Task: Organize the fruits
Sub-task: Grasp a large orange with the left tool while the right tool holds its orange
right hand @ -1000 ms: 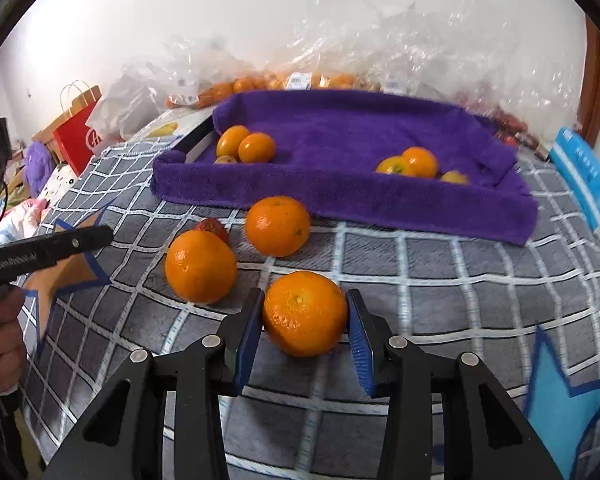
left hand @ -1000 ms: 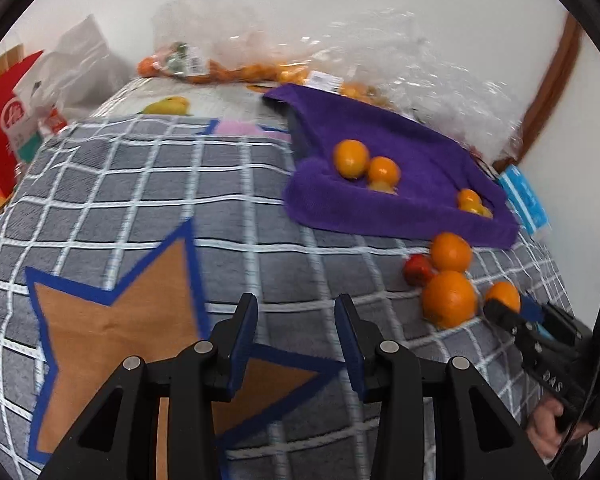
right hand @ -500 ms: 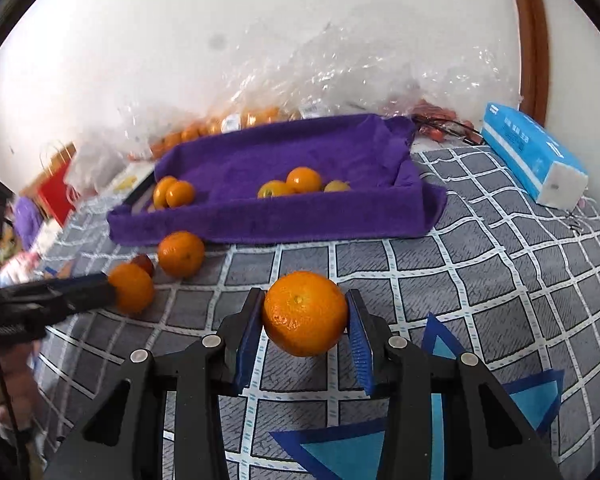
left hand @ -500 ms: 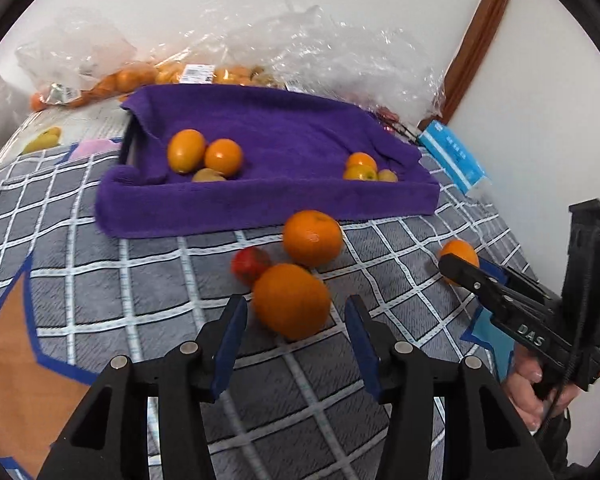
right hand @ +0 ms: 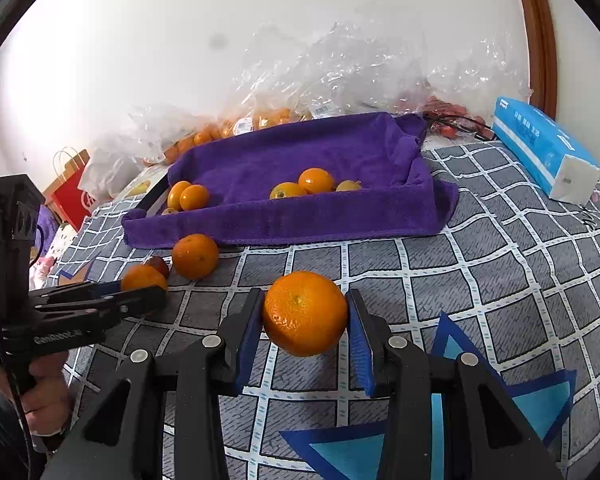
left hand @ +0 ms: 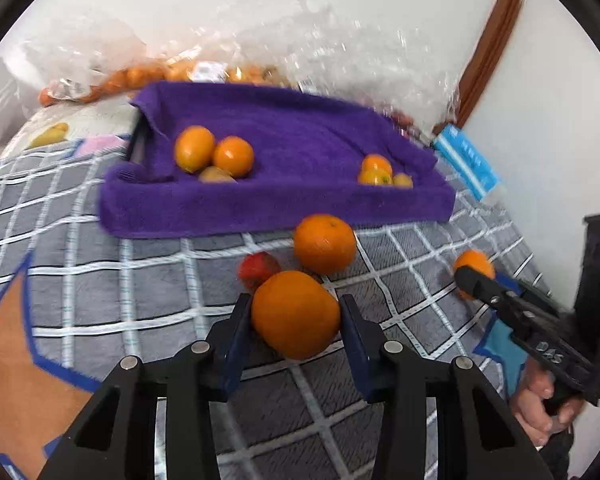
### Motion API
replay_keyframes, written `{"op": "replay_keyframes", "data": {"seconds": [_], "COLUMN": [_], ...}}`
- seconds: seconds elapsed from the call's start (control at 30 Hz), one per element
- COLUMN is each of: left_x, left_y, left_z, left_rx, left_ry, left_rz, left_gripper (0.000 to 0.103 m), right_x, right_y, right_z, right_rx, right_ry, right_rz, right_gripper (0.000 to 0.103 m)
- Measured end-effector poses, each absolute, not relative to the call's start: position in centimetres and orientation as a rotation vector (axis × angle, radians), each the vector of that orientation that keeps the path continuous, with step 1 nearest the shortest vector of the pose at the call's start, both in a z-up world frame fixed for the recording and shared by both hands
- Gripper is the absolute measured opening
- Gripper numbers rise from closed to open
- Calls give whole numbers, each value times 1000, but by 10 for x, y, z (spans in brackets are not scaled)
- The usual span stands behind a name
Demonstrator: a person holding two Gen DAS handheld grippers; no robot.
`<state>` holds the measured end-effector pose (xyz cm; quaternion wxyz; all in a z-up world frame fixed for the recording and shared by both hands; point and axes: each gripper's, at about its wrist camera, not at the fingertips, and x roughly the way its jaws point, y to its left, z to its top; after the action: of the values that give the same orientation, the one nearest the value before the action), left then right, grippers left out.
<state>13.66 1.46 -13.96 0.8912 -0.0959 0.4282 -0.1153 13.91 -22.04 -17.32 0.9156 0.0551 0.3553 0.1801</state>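
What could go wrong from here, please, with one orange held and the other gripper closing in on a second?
The left gripper brackets an orange that lies against a small red fruit; closing could nudge that fruit and send it rolling. The right gripper pinches its orange only at the sides, so a quick swing toward the purple towel-lined tray might let the orange slip.

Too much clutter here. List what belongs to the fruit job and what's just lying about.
Job: orange in right gripper; second orange at left gripper; loose orange; red fruit; purple tray.
Lying about: tissue pack; plastic bags; red bag.
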Motion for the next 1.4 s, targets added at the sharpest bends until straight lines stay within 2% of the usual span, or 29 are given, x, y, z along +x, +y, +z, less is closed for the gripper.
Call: {"op": "replay_keyframes", "data": {"seconds": [0.13, 0.33, 0.53, 0.7, 1.07, 1.4], "left_x": [126, 130, 127, 128, 128, 126], "left_y": [44, 85, 82, 80, 84, 85], "left_z": [-129, -149, -154, -156, -158, -158], "left_rx": [-176, -268, -249, -248, -285, -281], "left_ry": [843, 896, 864, 864, 855, 856], "left_rz": [-145, -78, -87, -112, -116, -128], "left_gripper": [41, 41, 42, 48, 48, 47], "right_x": [141, 151, 154, 153, 153, 153], "right_y": [-220, -212, -204, -201, -192, -192], "right_z": [-175, -183, -189, -191, -191, -191], "right_rx": [109, 79, 33, 6, -45, -53], "right_ry": [747, 814, 846, 855, 860, 861], "right_rz": [361, 351, 328, 310, 316, 315], "right_gripper": [41, 41, 42, 42, 54, 54]}}
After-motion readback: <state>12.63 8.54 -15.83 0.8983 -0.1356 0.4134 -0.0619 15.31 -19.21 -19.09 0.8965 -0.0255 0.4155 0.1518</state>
